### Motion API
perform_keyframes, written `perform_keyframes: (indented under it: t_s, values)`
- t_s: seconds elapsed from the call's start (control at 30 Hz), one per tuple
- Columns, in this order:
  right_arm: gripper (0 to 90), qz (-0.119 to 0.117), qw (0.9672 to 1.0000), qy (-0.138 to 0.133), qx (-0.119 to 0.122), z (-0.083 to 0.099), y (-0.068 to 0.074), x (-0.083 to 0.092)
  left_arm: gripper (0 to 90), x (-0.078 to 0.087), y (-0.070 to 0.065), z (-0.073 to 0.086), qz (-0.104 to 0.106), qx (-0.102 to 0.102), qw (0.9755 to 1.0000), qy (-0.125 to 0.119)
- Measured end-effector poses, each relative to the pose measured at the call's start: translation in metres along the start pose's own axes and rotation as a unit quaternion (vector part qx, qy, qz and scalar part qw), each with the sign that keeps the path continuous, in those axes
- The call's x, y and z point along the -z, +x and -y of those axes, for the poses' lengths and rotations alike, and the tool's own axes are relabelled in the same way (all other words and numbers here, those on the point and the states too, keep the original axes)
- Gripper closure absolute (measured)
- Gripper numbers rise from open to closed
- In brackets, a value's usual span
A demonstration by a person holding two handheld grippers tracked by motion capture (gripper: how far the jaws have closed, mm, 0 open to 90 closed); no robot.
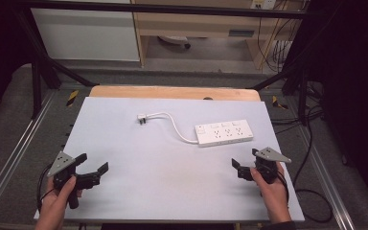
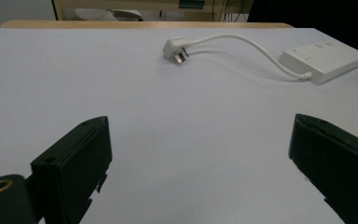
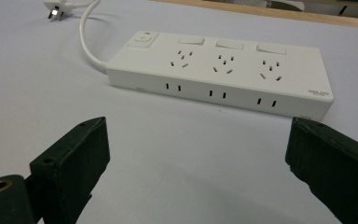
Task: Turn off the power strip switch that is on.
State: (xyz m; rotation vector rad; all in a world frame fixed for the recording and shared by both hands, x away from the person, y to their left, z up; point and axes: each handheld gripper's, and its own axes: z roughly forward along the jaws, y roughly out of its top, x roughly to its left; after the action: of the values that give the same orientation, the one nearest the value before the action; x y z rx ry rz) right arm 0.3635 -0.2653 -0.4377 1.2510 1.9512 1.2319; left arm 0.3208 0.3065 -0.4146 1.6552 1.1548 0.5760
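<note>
A white power strip (image 1: 224,132) lies flat at the right middle of the pale table (image 1: 172,167), its three sockets facing up. Its white cord (image 1: 172,122) curves left to a plug (image 1: 142,119) lying on its side. My left gripper (image 1: 92,164) rests near the front left, held by a hand, jaws wide apart with nothing between them. My right gripper (image 1: 245,159) sits at the front right, open and empty, just short of the power strip (image 3: 219,70). From the left gripper view the plug (image 2: 175,49) and strip (image 2: 322,59) lie far ahead.
A wooden board edge (image 1: 172,92) runs along the table's far side. Black frame bars (image 1: 43,57) stand at the back corners. Cables (image 1: 311,143) hang off the right edge, and a shelf unit (image 1: 196,24) stands beyond on the floor.
</note>
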Motion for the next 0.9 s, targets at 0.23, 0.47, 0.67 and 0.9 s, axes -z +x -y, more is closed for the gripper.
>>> perform_keyframes:
  t_s: [0.23, 0.47, 0.67, 0.9]
  values:
    - [7.3, 0.009, 0.9996, -0.027, 0.000, -0.003, -0.001, 0.007, 5.8, 0.003, 0.003, 0.002, 0.002, 0.010, 0.9999, -0.001]
    - [6.1, 0.011, 0.9984, -0.054, 0.005, -0.008, 0.001, 0.012, 5.8, 0.003, 0.002, 0.001, 0.004, 0.009, 1.0000, -0.001]
    - [5.7, 0.010, 0.9976, -0.069, 0.003, -0.012, 0.003, 0.014, 5.8, 0.004, 0.003, 0.002, 0.005, 0.014, 0.9999, -0.001]
    - [5.1, 0.004, 0.9973, -0.073, 0.009, -0.014, 0.006, 0.015, 5.8, 0.004, 0.003, 0.003, 0.006, 0.014, 0.9999, -0.001]
